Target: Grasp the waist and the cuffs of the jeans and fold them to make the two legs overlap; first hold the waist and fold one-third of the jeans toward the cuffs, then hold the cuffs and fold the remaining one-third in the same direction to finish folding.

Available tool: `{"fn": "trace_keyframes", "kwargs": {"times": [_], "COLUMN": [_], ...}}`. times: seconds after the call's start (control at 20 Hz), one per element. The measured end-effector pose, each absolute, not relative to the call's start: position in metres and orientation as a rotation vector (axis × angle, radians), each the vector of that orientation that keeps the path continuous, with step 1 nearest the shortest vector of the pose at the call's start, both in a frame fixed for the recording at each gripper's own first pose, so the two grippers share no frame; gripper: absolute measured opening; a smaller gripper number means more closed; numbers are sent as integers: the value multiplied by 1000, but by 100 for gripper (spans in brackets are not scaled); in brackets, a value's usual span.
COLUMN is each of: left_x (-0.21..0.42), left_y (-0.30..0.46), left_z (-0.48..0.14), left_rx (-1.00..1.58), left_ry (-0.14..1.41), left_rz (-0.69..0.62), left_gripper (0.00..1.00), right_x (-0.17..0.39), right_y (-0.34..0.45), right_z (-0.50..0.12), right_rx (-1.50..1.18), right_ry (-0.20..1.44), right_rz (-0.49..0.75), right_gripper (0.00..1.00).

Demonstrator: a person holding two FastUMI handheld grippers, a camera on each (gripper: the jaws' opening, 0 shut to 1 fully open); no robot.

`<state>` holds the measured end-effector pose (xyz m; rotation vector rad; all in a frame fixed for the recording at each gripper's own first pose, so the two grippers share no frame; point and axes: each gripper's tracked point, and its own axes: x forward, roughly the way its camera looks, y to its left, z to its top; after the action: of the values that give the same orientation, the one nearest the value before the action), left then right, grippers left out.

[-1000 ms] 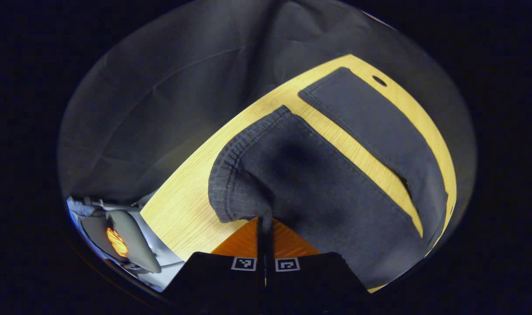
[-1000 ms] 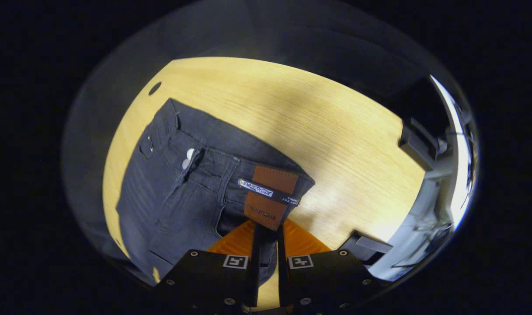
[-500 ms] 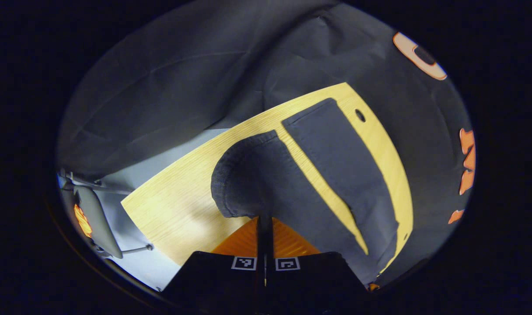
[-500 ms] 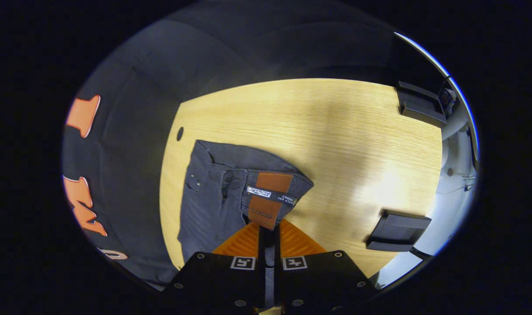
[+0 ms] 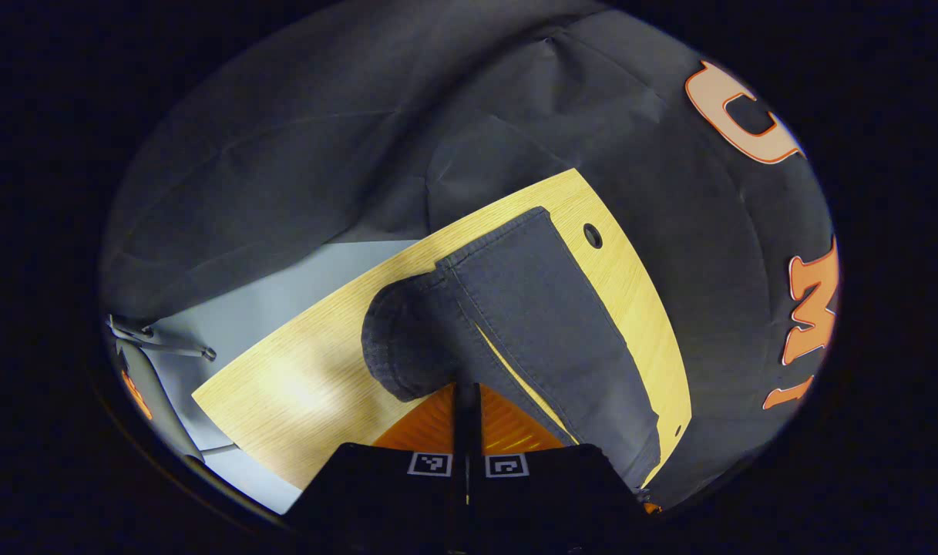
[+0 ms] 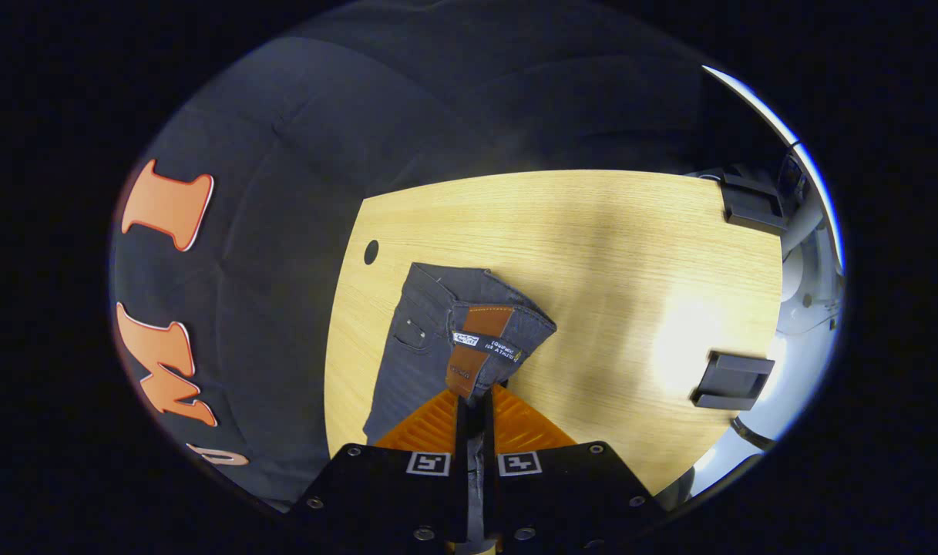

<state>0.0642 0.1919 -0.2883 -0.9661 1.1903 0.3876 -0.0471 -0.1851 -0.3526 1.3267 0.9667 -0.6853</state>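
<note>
Dark jeans lie on the wooden table. In the left gripper view, my left gripper is shut on the near leg's cuff, lifted above the table and swung over the far leg, which lies flat. In the right gripper view, my right gripper is shut on the waistband beside the brown leather patch. That waist corner is raised and folded over the rest of the waist, which rests on the table.
The wooden table has a round cable hole near the jeans. Two dark clamps sit on the table's right edge in the right gripper view. Black booth cloth hangs behind the table.
Both grippers have risen and carried their ends toward the far leg. The near cuff now overlaps the far leg, closing the gap of table between them. The waist corner folded further over.
</note>
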Motion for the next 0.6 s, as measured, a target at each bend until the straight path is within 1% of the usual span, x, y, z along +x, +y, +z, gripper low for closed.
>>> {"fn": "trace_keyframes", "kwargs": {"times": [0.3, 0.45, 0.6], "left_x": [107, 128, 151], "left_y": [202, 204, 205], "left_z": [-281, -280, -283], "left_rx": [-971, -951, -843], "left_ry": [1181, 1181, 1208], "left_rz": [373, 382, 349], "left_gripper": [1, 1, 1], "right_x": [-26, -8, 18], "right_y": [-189, -190, -192], "right_z": [-340, -346, -351], "right_rx": [1382, 1370, 1384], "right_ry": [946, 980, 992], "right_rz": [-726, -700, -671], "right_gripper": [8, 8, 8]}}
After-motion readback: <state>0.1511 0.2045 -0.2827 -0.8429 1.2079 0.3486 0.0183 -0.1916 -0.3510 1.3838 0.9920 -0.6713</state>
